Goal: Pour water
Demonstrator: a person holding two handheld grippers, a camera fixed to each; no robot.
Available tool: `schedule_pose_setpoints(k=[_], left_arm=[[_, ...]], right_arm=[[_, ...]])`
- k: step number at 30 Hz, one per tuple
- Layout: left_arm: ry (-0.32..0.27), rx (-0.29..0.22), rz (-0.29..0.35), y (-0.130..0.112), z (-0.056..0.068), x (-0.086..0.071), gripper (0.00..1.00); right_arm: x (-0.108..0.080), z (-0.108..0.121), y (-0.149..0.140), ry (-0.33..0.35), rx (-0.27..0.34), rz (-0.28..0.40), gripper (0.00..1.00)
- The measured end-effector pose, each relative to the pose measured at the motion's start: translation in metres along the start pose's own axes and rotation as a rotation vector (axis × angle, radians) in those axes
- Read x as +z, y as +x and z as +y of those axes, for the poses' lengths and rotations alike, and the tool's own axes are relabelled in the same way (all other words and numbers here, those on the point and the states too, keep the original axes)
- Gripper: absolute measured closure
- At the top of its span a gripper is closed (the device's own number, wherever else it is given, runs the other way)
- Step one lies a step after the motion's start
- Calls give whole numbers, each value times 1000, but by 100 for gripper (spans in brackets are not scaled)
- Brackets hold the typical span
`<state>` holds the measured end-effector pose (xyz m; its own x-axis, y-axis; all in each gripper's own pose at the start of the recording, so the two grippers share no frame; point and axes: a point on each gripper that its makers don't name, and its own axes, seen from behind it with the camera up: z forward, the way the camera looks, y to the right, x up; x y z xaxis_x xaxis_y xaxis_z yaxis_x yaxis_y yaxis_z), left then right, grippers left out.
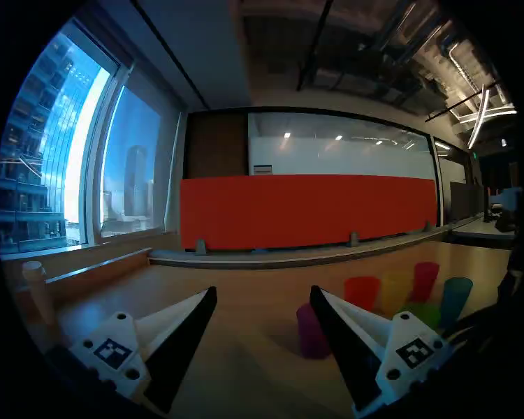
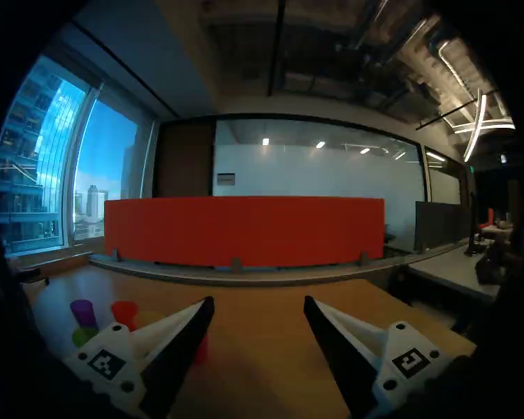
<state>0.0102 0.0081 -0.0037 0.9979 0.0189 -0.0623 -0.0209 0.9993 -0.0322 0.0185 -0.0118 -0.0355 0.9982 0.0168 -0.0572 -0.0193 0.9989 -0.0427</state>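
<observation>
Several coloured plastic cups stand on the wooden table: in the left gripper view a purple cup (image 1: 311, 332), an orange cup (image 1: 361, 290), a yellow cup (image 1: 395, 293), a pink cup (image 1: 424, 279), a teal cup (image 1: 455, 299) and a green cup (image 1: 421, 314), all to the right of centre. My left gripper (image 1: 262, 300) is open above the table, its right finger in front of the purple cup. In the right gripper view my right gripper (image 2: 258, 307) is open with nothing between its fingers. A purple cup (image 2: 84, 312), an orange cup (image 2: 124, 313) and a green cup (image 2: 84, 336) sit at its far left.
A red divider panel (image 1: 307, 211) runs along the table's far edge. Large windows (image 1: 59, 174) stand on the left. A light bottle-like object (image 1: 38, 290) stands near the table's left edge. Another desk (image 2: 450, 269) lies to the right.
</observation>
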Motion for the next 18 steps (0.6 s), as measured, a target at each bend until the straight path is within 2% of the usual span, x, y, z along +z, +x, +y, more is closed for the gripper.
schedule_pose_setpoints(k=[11, 18], left_arm=[[0, -36, -2, -8, -3, -1, 1], [-4, -26, -13, -11, -2, 2, 1]], right_arm=[[-1, -6, 1, 2, -13, -1, 1], [-1, -6, 0, 4, -17, -3, 1]])
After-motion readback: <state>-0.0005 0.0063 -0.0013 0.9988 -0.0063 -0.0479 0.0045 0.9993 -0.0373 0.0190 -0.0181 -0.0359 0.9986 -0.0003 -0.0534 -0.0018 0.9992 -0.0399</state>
